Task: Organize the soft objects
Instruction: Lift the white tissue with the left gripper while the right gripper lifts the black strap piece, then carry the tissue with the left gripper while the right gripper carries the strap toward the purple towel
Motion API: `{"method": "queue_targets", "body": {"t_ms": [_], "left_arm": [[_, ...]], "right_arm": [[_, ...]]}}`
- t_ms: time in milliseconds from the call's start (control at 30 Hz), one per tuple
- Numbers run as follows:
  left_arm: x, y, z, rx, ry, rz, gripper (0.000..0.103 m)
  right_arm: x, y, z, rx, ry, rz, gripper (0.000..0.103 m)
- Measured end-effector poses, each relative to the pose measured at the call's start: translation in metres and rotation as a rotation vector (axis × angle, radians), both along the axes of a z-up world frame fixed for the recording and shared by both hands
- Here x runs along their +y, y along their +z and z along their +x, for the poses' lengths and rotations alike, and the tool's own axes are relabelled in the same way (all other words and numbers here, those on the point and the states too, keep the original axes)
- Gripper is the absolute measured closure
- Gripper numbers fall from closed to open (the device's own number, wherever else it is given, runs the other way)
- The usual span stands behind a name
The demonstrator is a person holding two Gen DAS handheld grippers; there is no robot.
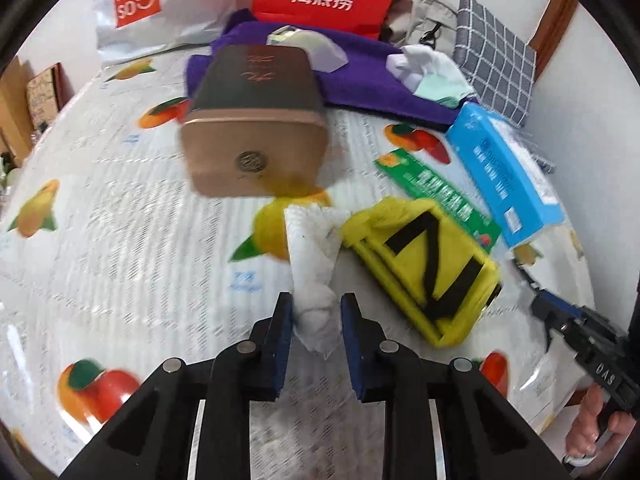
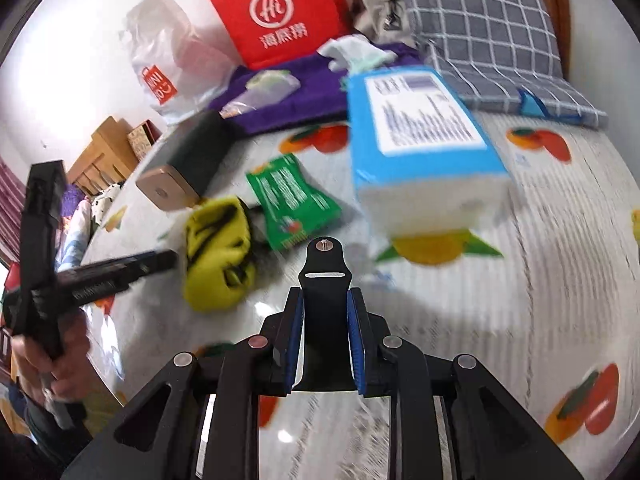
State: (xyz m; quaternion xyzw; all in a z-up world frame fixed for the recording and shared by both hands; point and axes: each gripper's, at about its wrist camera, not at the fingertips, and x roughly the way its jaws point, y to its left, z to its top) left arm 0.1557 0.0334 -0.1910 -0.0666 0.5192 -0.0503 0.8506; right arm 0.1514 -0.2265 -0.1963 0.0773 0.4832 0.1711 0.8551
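The left tool (image 1: 316, 312) is clamped on a crumpled white paper towel (image 1: 310, 248) near the middle of the bed (image 1: 120, 240), while the right tool (image 2: 325, 304) grips a black strap-like piece (image 2: 325, 276). The task seems only begun: the yellow cloth (image 1: 424, 264), the green packet (image 1: 440, 196) and the blue tissue pack (image 1: 508, 176) lie scattered toward the right edge, not yet sorted.

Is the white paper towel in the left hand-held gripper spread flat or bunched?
Bunched: the white paper towel twists into a crumpled wad between the left hand-held gripper pads.
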Motion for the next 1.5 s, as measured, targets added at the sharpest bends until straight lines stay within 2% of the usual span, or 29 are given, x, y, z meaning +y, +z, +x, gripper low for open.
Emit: {"method": "queue_targets", "body": {"t_ms": [133,267,367,433,500,633,867,1067,1267,1333,1400,1500], "left_arm": [[0.019,-0.001,-0.020,0.018,0.031,0.002,0.077],[0.033,0.000,-0.033,0.017,0.060,0.010,0.076],[0.035,-0.001,-0.034,0.006,0.052,0.011,0.068],[0.033,-0.001,-0.033,0.000,0.051,0.022,0.051],[0.029,-0.002,-0.031,-0.009,0.047,0.045,0.046],[0.024,-0.004,-0.026,-0.049,0.065,0.107,0.046],[0.023,-0.004,-0.025,-0.060,0.040,0.111,0.047],[0.027,-0.004,-0.024,-0.055,0.039,0.079,0.047],[0.025,-0.004,-0.027,-0.073,0.043,0.092,0.047],[0.025,-0.004,-0.027,-0.074,0.047,0.092,0.046],[0.026,-0.004,-0.026,-0.075,0.050,0.087,0.046],[0.027,-0.003,-0.026,-0.077,0.047,0.080,0.047]], "right_arm": [[-0.016,-0.007,-0.013,-0.005,-0.031,-0.054,0.081],[-0.030,-0.015,-0.020,0.005,-0.057,-0.061,0.081],[-0.034,-0.016,-0.024,0.001,-0.053,-0.040,0.081],[-0.034,-0.016,-0.025,-0.004,-0.045,-0.046,0.081],[-0.033,-0.016,-0.027,-0.011,-0.042,-0.054,0.080],[-0.032,-0.018,-0.030,-0.036,-0.029,-0.066,0.080],[-0.029,-0.019,-0.029,-0.060,-0.012,-0.043,0.067],[-0.018,-0.019,-0.034,-0.086,0.020,-0.138,0.067],[-0.027,-0.020,-0.033,-0.069,0.019,-0.080,0.065],[-0.026,-0.020,-0.034,-0.072,0.032,-0.074,0.062],[-0.024,-0.020,-0.035,-0.077,0.051,-0.074,0.053],[-0.015,-0.020,-0.038,-0.099,0.072,-0.126,0.052]]}}
